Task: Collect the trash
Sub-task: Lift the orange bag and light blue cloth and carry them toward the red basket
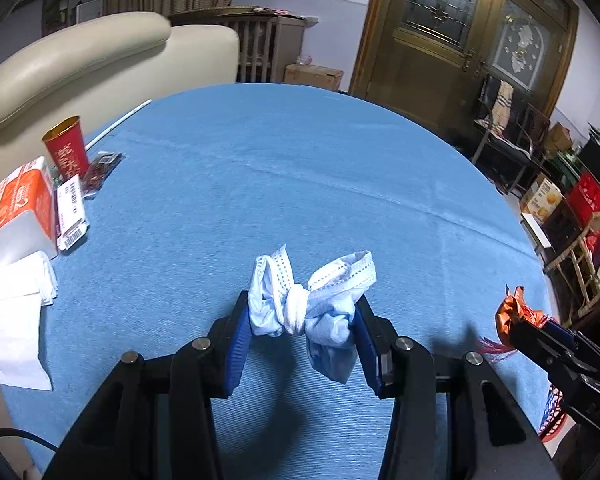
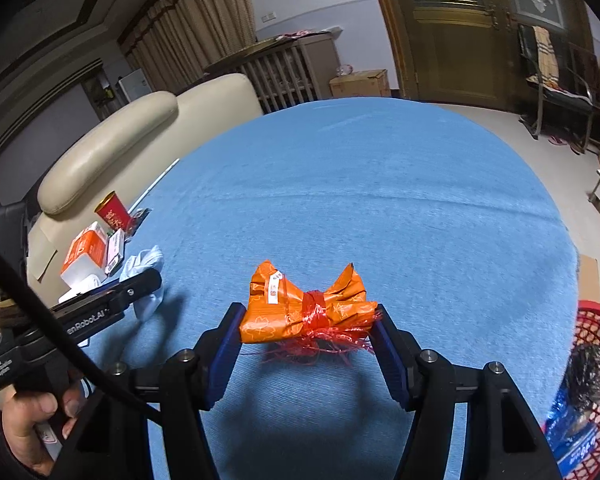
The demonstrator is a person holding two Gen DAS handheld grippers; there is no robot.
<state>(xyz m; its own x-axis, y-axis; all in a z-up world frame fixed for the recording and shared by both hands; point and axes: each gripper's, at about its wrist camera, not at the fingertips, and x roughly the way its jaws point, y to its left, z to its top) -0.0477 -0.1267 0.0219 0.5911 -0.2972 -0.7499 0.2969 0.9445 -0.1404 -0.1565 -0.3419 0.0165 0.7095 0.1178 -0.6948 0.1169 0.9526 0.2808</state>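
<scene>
My left gripper (image 1: 302,316) is shut on a knotted light-blue face mask (image 1: 312,300) and holds it above the blue tablecloth (image 1: 300,168). My right gripper (image 2: 306,320) is shut on a crumpled orange wrapper (image 2: 300,308) tied with red string, also off the cloth. The wrapper and right gripper show at the right edge of the left wrist view (image 1: 516,316). The mask and left gripper show at the left of the right wrist view (image 2: 144,276). A red mesh basket (image 2: 596,344) with a blue packet and dark trash inside sits at the table's right edge.
At the table's left stand a red paper cup (image 1: 68,148), an orange-and-white tissue pack (image 1: 18,208), a labelled box (image 1: 72,212), a dark sachet (image 1: 100,168) and loose white tissues (image 1: 12,320). A cream sofa (image 1: 80,64) lies behind.
</scene>
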